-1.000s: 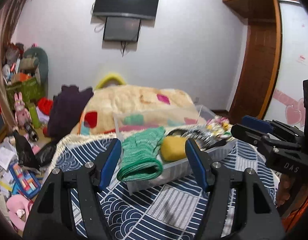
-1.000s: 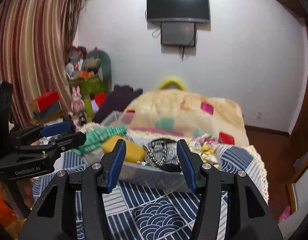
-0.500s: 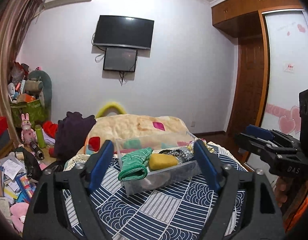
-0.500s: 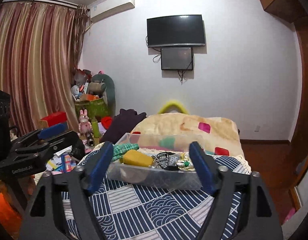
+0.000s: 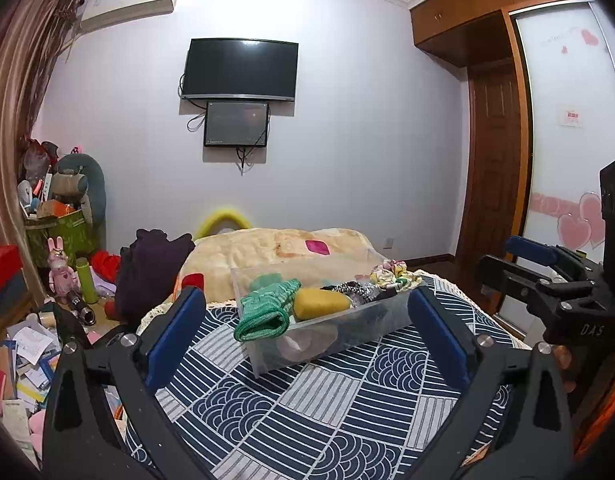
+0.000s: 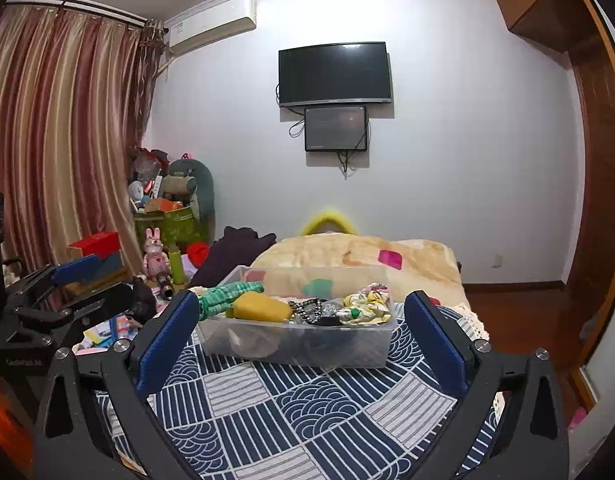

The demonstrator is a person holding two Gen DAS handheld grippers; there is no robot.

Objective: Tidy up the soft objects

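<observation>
- Left tongs (image 5: 307, 332): spread wide, holding nothing, above the patterned cloth (image 5: 307, 400) and short of the bin (image 5: 347, 328).
- Right tongs (image 6: 303, 336): also wide and empty, framing the bin from the other side, not touching it.
- The clear bin sits on the cloth, which seems to cover a counter or bed end; I cannot tell which.
- Inside, left to right: green knit (image 5: 267, 308) draped over the rim, yellow sponge (image 5: 321, 304), dark beaded tangle (image 6: 311, 308), floral scrunchie (image 6: 365, 304).
- All look light and squashy. The knit would stretch and trail, so pinch its bunched cuff. The sponge should compress; grip it across the middle.
- The scrunchie may snag the beads.
</observation>
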